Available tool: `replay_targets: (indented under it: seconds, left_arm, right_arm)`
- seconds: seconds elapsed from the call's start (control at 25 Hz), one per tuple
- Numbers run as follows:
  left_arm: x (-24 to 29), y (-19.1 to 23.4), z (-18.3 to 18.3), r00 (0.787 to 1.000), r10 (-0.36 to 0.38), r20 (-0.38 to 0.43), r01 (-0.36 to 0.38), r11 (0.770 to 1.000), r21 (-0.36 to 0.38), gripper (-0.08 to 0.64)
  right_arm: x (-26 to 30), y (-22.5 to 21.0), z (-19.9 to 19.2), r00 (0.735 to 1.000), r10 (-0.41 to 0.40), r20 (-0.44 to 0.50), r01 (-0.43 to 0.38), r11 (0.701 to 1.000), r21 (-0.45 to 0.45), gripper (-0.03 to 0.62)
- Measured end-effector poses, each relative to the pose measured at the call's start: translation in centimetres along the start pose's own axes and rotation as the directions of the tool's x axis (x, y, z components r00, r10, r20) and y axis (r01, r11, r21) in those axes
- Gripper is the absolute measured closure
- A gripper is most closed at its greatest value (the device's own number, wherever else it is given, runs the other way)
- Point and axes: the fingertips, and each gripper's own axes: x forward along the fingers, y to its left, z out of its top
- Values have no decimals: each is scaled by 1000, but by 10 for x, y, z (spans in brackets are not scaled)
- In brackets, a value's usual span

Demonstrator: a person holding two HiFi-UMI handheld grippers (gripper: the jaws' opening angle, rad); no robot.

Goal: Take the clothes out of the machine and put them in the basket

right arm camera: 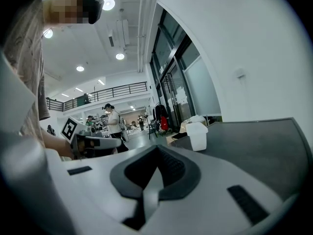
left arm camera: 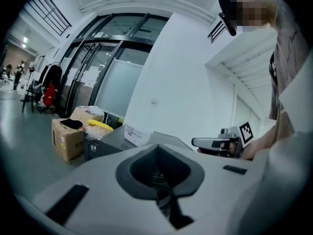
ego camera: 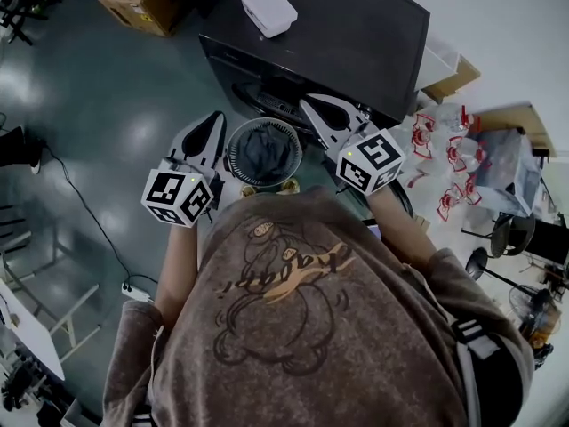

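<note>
While our left gripper and right gripper hang empty, jaws pressed together, on either side of the basket, where grey clothes already lie before the machine, we judge the task nearly done, its drum unseen.

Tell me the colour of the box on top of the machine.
White. The box shows best in the head view, on the black machine.
</note>
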Motion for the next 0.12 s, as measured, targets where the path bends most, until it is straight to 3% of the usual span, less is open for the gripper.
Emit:
replay_targets:
  seconds: [0.12]
  left_arm:
    - [-1, -2, 1, 1000, 3, 5, -3, 1000, -6, 554]
  right_arm:
    - [1, 2, 0, 1000, 18, -18, -18, 1000, -18, 604]
